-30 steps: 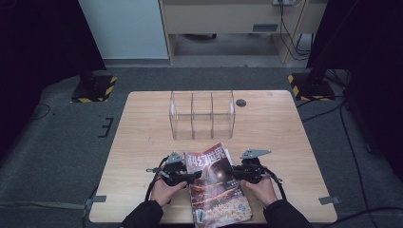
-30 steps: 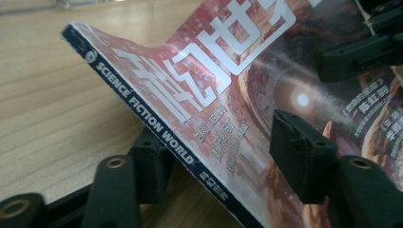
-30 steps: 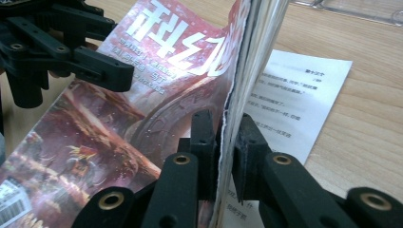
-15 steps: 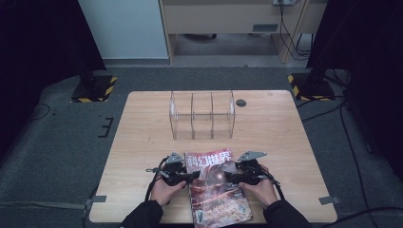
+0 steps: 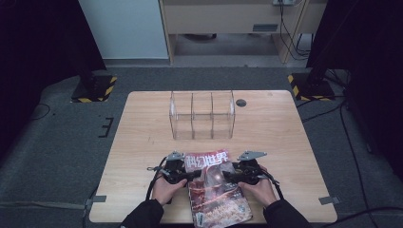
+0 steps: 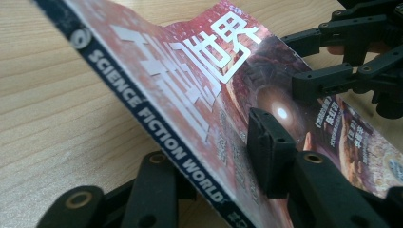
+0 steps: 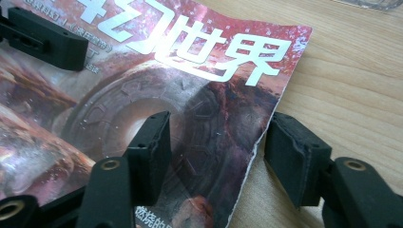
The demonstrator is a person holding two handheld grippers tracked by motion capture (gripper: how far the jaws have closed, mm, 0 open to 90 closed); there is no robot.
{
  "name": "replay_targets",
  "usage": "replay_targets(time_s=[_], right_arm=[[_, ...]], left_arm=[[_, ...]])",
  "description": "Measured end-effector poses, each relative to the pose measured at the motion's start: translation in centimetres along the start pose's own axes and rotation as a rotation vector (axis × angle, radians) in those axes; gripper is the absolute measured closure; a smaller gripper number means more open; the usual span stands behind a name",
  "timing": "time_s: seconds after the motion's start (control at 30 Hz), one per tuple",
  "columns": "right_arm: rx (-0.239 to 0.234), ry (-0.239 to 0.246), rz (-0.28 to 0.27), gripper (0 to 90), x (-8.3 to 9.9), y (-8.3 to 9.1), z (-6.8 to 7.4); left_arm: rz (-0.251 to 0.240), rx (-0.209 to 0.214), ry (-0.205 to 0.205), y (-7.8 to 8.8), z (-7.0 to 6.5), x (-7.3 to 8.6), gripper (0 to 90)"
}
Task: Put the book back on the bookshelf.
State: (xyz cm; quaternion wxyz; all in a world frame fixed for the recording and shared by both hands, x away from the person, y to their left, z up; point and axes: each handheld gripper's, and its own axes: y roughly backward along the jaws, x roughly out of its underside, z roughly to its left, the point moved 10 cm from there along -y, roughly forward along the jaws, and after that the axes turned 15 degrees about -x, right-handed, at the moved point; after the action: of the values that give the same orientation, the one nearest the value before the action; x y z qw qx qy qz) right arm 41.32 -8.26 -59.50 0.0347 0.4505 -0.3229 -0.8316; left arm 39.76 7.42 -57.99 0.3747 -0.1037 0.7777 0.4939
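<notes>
The magazine (image 6: 199, 95) spine is clamped by the left claw (image 6: 214, 161); the right claw (image 7: 214, 147), open astride the edge, should be closed squarely.

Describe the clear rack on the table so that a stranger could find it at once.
On the wooden table, look at the far half, beyond both hands. The clear rack stands there apart, left of a small dark round hole. It alone is see-through, with upright dividers.
</notes>
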Motion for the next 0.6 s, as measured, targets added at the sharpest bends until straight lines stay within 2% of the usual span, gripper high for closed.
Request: replay_targets(time_s=[0.1, 0.2, 0.3, 0.33, 0.37, 0.47, 0.5, 0.6], right_arm=[[0.005, -0.003, -0.028, 38.1, -0.5, 0.8, -0.3], [0.008, -0.01, -0.053, 36.9, -1.0, 1.5, -0.5], [0.039, -0.011, -0.077, 33.8, -1.4, 2.6, -1.3], [0.081, -0.007, -0.08, 31.5, -1.5, 3.4, -2.1], [0.081, -0.007, -0.08, 31.5, -1.5, 3.4, -2.1], [0.152, 0.002, -0.063, 27.6, -1.2, 4.6, -3.5], [0.189, 0.0, -0.046, 26.1, -0.8, 5.2, -4.4], [0.218, -0.007, -0.021, 24.0, -0.4, 5.7, -5.2]], left_arm=[[-0.008, 0.009, 0.028, 0.7, -0.3, -0.4, 69.6], [-0.018, 0.006, 0.021, 1.1, -0.4, -0.9, 71.5], [-0.039, 0.002, 0.032, 1.7, -0.4, -1.5, 72.8], [-0.042, 0.003, 0.04, 1.9, -0.4, -1.7, 74.0], [-0.049, 0.003, 0.047, 2.2, -0.3, -1.9, 74.0], [-0.069, 0.006, 0.068, 2.8, 0.0, -2.6, 76.0], [-0.074, 0.004, 0.072, 3.0, 0.1, -2.8, 76.9], [-0.087, 0.004, 0.086, 3.7, 0.3, -3.3, 77.8]])
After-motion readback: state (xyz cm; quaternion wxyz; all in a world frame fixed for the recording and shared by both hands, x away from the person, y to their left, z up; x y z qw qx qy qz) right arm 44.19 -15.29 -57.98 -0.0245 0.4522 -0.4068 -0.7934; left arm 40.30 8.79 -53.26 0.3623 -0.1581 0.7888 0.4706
